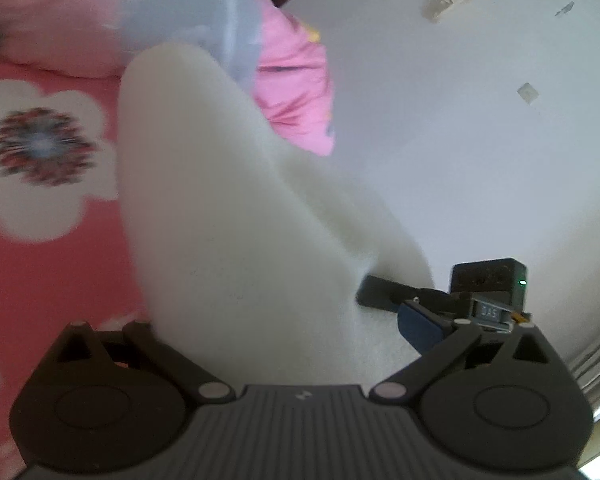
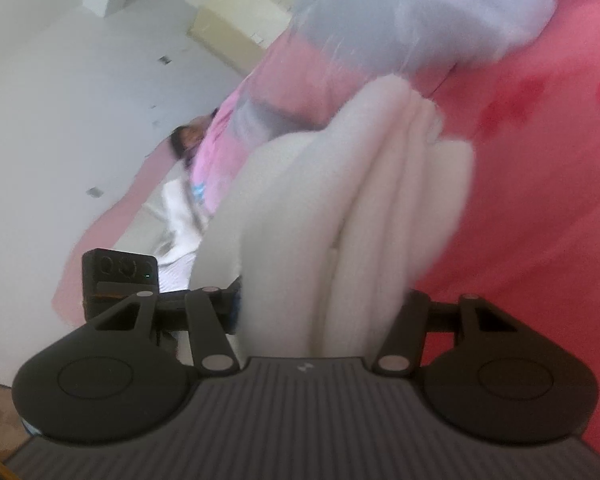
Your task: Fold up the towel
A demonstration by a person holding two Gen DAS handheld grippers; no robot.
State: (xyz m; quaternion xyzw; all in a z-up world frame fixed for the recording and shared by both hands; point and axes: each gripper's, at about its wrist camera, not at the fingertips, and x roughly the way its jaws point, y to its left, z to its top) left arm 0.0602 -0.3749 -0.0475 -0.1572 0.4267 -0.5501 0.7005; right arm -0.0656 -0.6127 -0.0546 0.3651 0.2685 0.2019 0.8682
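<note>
Pink bedding with a big white flower print [image 1: 40, 160] covers the bed [image 2: 540, 200], and a pale wall [image 1: 460, 120] rises behind it. Held up over the bed, the white towel [image 1: 220, 208] hangs in bunched folds between both grippers. The left gripper [image 1: 260, 320] has cloth filling the gap between its fingers, which are hidden beneath it, so I cannot tell whether they pinch. The right gripper [image 2: 320, 304] is half closed with its fingers pressing thick folds of the towel. A pink pillow [image 1: 60, 24] lies at the bed's far end.
</note>
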